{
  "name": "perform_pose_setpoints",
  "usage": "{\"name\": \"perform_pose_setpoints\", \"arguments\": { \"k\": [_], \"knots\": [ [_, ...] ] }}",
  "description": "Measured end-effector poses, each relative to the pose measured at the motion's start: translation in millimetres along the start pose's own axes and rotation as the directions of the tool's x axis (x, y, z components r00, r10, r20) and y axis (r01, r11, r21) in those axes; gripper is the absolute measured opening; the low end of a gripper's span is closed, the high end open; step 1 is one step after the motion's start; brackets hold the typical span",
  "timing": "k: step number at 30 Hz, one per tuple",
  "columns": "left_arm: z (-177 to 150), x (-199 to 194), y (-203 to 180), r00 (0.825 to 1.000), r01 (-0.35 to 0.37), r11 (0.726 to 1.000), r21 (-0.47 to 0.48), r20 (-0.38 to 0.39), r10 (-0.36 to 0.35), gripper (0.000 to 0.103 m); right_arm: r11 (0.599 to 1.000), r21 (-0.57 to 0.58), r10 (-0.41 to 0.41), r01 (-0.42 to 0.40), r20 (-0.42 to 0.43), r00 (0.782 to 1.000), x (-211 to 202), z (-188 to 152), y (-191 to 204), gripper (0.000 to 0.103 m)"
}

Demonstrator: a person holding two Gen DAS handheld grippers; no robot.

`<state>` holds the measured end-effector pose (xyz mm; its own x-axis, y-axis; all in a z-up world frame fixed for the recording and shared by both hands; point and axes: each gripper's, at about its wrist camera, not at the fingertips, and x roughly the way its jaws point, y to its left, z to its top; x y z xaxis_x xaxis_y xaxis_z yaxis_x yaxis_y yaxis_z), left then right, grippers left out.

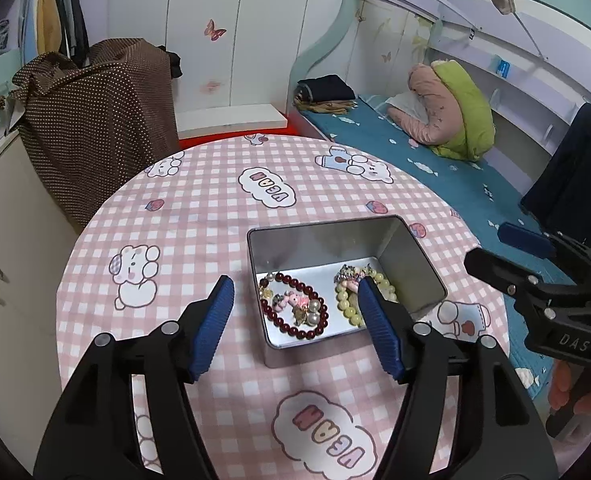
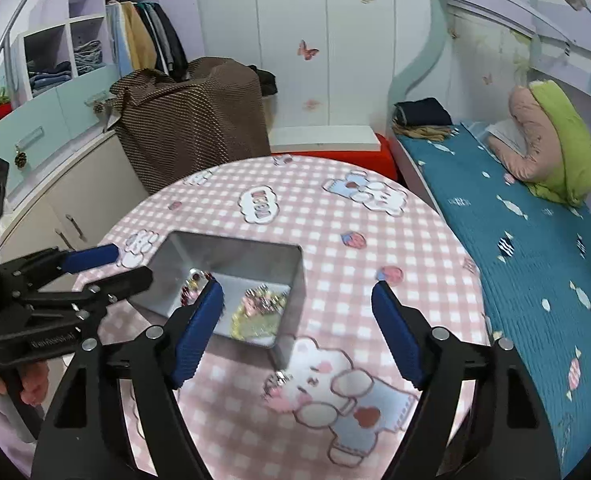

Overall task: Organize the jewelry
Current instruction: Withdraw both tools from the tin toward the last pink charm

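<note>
An open silver tin box (image 1: 327, 236) stands on the round table with a pink checked cloth (image 1: 199, 216). Inside lie a dark red bead bracelet (image 1: 295, 306) with pink charms and a pale yellow bead bracelet (image 1: 345, 304). My left gripper (image 1: 295, 312) is open and empty, hovering just before the box's near side. My right gripper (image 2: 297, 320) is open and empty, to the right of the box (image 2: 231, 252); the yellow bracelet (image 2: 255, 316) shows in it. A small sparkly piece of jewelry (image 2: 277, 380) lies on the cloth by the box's near corner.
A bed with a teal cover (image 1: 435, 160) runs along the table's right side, with a pink and green pillow (image 1: 447, 108). A brown dotted cloth (image 1: 95, 120) drapes furniture at the back left. White wardrobe doors (image 1: 235, 32) stand behind.
</note>
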<state>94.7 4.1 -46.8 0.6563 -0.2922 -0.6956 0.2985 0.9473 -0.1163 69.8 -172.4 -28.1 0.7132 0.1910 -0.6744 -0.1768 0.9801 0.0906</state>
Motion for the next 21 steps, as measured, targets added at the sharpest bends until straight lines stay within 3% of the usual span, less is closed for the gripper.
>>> {"name": "perform_pose_setpoints", "arguments": {
  "k": [3, 11, 18, 21],
  "knots": [
    [-6, -6, -2, 1.000, -0.013, 1.000, 0.005, 0.004, 0.013, 0.072, 1.000, -0.002, -0.027, 0.027, -0.029, 0.999, 1, -11, -4, 0.081],
    [-30, -16, -8, 0.999, -0.026, 0.999, 0.024, -0.017, 0.027, 0.086, 0.999, -0.038, -0.027, 0.023, -0.122, 0.992, 13, -49, 3, 0.082],
    [-51, -15, -3, 0.998, -0.039, 0.999, 0.026, -0.054, 0.040, 0.089, 0.998, -0.064, -0.007, -0.004, -0.163, 0.987, 24, -71, 13, 0.082],
    [-57, -13, 0, 0.996, -0.046, 0.999, 0.028, -0.072, 0.047, 0.089, 0.996, -0.083, -0.002, -0.012, -0.167, 0.986, 28, -74, 19, 0.077]
  ]
}}
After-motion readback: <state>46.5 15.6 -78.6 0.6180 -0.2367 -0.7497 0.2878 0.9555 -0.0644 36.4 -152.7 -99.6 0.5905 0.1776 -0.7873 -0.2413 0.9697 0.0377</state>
